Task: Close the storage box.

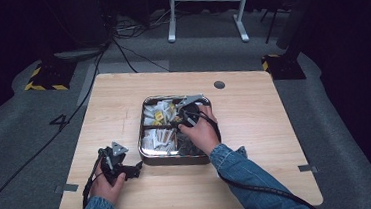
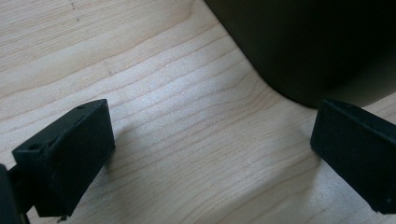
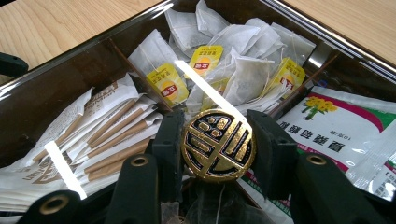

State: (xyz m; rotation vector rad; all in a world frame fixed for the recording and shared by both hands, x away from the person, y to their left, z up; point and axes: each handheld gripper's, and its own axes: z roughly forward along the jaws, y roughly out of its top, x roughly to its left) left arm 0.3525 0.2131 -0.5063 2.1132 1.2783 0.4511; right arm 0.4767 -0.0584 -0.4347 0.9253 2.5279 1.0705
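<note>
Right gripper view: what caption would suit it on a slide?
Right tool grips a round gold-and-black knob above a tray of tea bags and stick sachets.

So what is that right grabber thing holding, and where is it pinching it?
The right gripper holds a round gold-and-black knob over the box, pinched by its two opposite edges. It looks like a lid handle. The left gripper holds nothing.

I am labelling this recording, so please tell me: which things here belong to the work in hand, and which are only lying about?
In the job:
- right gripper, jaws shut on the round gold-and-black knob
- clear lid that reflects light
- metal box

Lying about:
- tea bags
- paper sticks
- flower-printed sachet
- left gripper, open on the table
</note>
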